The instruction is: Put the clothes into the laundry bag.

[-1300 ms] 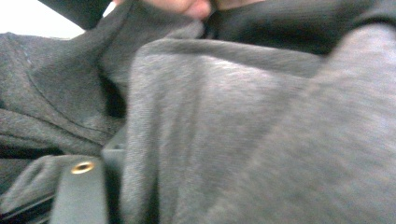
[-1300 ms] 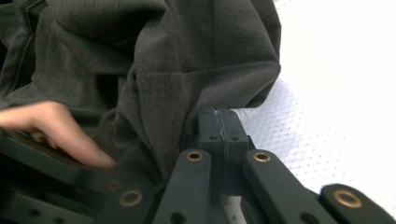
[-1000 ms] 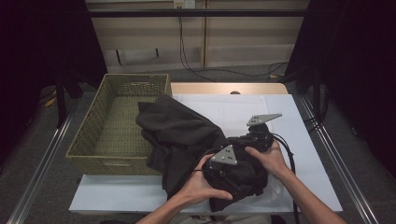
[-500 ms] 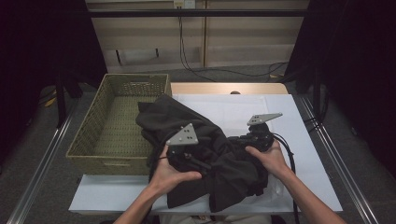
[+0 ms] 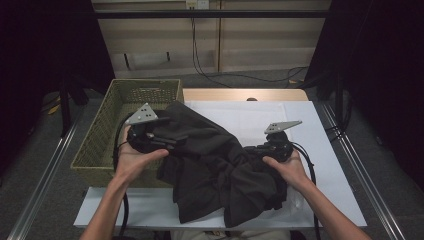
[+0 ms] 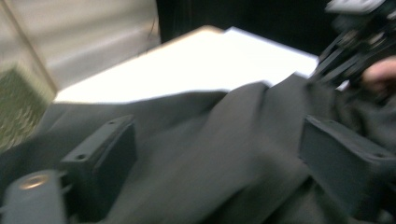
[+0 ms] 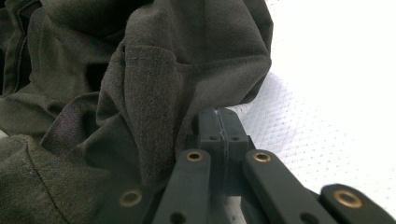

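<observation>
A dark grey garment lies crumpled across the white table, its left part draped over the rim of the wicker basket. My left gripper is at the garment's upper left edge by the basket. In the left gripper view its jaws stand wide open with the cloth spread between them. My right gripper is at the garment's right side. Its jaws are pressed together where a fold of the garment meets them.
The woven basket sits at the table's left edge, with the garment overlapping its right rim. White padded table surface lies to the right of the cloth. Cables trail from both grippers. Metal rails run along the table's sides.
My left gripper has moved from the garment's middle up and left to the basket's edge, and the cloth is now spread out leftward. The right gripper has stayed in place.
</observation>
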{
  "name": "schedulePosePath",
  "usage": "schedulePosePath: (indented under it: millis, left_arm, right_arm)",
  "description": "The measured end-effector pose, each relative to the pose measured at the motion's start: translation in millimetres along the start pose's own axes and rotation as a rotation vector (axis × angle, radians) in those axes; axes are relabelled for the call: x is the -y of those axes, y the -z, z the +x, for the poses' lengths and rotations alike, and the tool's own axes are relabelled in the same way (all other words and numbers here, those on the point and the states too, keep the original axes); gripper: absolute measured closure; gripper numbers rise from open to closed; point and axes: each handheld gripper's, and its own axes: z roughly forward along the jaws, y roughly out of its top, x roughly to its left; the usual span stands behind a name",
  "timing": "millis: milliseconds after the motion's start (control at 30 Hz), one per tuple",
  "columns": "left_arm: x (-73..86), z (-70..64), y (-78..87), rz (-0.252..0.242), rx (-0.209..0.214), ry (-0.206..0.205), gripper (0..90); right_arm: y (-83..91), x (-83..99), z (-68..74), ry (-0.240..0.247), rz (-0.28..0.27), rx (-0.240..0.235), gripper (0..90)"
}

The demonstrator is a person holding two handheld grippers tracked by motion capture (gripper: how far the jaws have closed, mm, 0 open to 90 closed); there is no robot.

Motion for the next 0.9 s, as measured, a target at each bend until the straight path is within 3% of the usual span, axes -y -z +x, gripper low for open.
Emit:
schedulePosePath:
  millis: [67, 167, 200, 267, 300, 333, 433, 500, 567, 633, 733, 767, 833, 900]
  left_arm:
    - [3.8, 8.6, -2.9, 0.032, -0.032, 0.005, 8.1]
    - [9.8, 19.7, -11.4, 0.072, -0.047, 0.020, 4.2]
    - [11.9, 22.3, -15.8, 0.081, -0.088, 0.017, 5.2]
    - [14.3, 27.7, -23.0, 0.099, -0.068, 0.031, 3.6]
    - [15.2, 29.5, -26.9, 0.115, -0.072, 0.030, 7.6]
    - [16.4, 31.9, -31.7, 0.139, -0.041, 0.026, 12.6]
    - [16.7, 40.3, -41.6, 0.191, -0.058, 0.050, 13.2]
    - [19.4, 47.4, -49.5, 0.230, -0.050, 0.103, 11.7]
    - [21.2, 50.3, -53.2, 0.243, -0.067, 0.111, 11.3]
    - [21.3, 54.2, -56.5, 0.271, -0.039, 0.141, 12.5]
    - [20.0, 52.7, -57.2, 0.258, 0.007, 0.155, 25.2]
    - [19.1, 52.0, -55.7, 0.246, 0.020, 0.146, 33.6]
    - [18.2, 51.2, -54.0, 0.242, 0.007, 0.147, 41.3]
    - [18.3, 52.7, -50.9, 0.205, 0.010, 0.169, 48.0]
  right_arm:
    - [-0.5, -0.2, 0.0, 0.003, 0.001, 0.002, 90.0]
    - [-1.1, -0.5, -0.1, 0.000, 0.004, 0.003, 90.0]
    - [-1.2, -0.5, -0.1, 0.001, 0.004, 0.002, 90.0]
    - [-1.1, -0.6, -0.2, 0.000, 0.004, 0.002, 90.0]
    - [-1.1, -0.5, -0.2, 0.001, 0.004, 0.001, 90.0]
    - [-1.0, -0.5, 0.0, 0.001, 0.002, 0.000, 90.0]
    - [-1.0, -0.7, 0.2, 0.005, 0.003, 0.002, 90.0]
    - [-1.5, -1.0, 0.1, 0.005, 0.006, 0.009, 90.0]
    - [-1.4, -1.1, 0.6, 0.004, 0.008, 0.010, 90.0]
    - [-1.6, -1.4, 0.8, 0.015, 0.007, 0.007, 90.0]
    - [-2.2, -1.4, 0.4, 0.014, 0.012, 0.010, 90.0]
    - [-2.1, -1.3, 0.5, 0.009, 0.014, 0.011, 90.0]
    - [-2.3, -1.3, 0.3, 0.009, 0.014, 0.012, 90.0]
    - [-2.2, -1.2, 0.6, 0.008, 0.014, 0.013, 90.0]
